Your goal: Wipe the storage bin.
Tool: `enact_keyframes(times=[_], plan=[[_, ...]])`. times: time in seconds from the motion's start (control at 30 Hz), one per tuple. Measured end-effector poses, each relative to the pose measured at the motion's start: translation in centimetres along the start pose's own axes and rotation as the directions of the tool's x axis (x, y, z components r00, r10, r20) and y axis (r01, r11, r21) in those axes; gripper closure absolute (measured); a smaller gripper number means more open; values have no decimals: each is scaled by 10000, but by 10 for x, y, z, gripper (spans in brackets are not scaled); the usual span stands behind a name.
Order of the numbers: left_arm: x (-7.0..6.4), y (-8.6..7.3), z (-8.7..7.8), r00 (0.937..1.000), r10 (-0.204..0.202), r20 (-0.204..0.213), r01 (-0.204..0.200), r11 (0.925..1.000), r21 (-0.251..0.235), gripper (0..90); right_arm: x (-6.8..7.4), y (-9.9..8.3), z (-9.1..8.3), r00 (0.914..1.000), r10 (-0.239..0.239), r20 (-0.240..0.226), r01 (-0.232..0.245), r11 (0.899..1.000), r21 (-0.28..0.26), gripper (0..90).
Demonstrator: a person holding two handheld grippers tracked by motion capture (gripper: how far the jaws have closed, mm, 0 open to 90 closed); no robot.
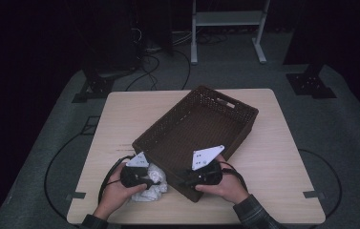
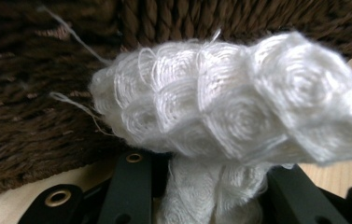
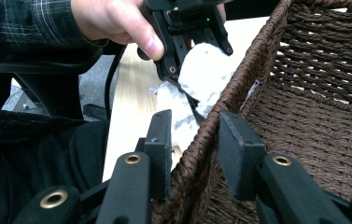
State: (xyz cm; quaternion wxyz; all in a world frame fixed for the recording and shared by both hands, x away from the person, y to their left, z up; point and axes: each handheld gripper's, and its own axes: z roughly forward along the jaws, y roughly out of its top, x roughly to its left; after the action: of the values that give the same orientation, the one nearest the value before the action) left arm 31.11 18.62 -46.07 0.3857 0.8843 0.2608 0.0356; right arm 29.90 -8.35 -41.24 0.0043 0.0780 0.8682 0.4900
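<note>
A dark brown woven basket (image 1: 242, 110) lies diagonally on the light wooden table (image 1: 273, 162). My left gripper (image 1: 149, 178) sits just outside the basket's near left wall, shut on a crumpled white crocheted cloth (image 1: 152, 188). In the left gripper view the cloth (image 2: 239, 102) bulges above the jaws, with the basket wall (image 2: 33, 93) right behind it. My right gripper (image 3: 196, 149) straddles the basket's near rim (image 3: 239, 84), one jaw inside and one outside, shut on the weave. The right gripper view also holds the left gripper (image 3: 190, 100) and the cloth (image 3: 206, 70) beside the rim.
The basket's inside (image 1: 201, 129) looks empty. Both forearms come in over the table's front edge. On the grey floor behind the table stand a white shelf frame (image 1: 225, 19), black stand bases (image 1: 311, 83) and loose cables (image 1: 153, 67).
</note>
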Motion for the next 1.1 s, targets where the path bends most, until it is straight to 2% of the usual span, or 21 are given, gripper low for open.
enact_keyframes(times=[0.17,0.27,0.37,0.5,0.57,0.67,0.73,0.8,1.1], plan=[[1,-2,4,10000,0,-32,1,9998,175,670,0,0,0,10000,10,-1,-10,10000,1,653],[1,-4,11,9989,362,-301,-335,9956,870,670,0,0,0,10000,27,-2,-27,10000,1,654],[0,-3,11,9987,407,-299,-378,9951,916,670,0,0,0,10000,7,-2,-7,10000,-3,653],[-2,-1,6,9990,400,-196,-386,9968,704,671,0,0,0,10000,12,1,-12,10000,-3,653],[-5,3,-2,9995,317,0,-317,9991,267,671,0,0,0,10000,13,9,-13,10000,0,653],[-6,4,-4,9997,262,-7,-262,9996,56,671,1,1,0,10000,45,64,-45,10000,38,654],[-5,4,-4,9997,234,21,-234,9997,30,671,2,1,0,9999,22,103,-22,10000,68,652],[-3,3,-4,9998,198,40,-198,9998,35,671,5,4,-5,9997,-158,168,151,9991,397,627],[-3,3,-5,9997,235,-7,-235,9997,43,670,11,1,-26,9998,-173,139,168,9991,392,645]])
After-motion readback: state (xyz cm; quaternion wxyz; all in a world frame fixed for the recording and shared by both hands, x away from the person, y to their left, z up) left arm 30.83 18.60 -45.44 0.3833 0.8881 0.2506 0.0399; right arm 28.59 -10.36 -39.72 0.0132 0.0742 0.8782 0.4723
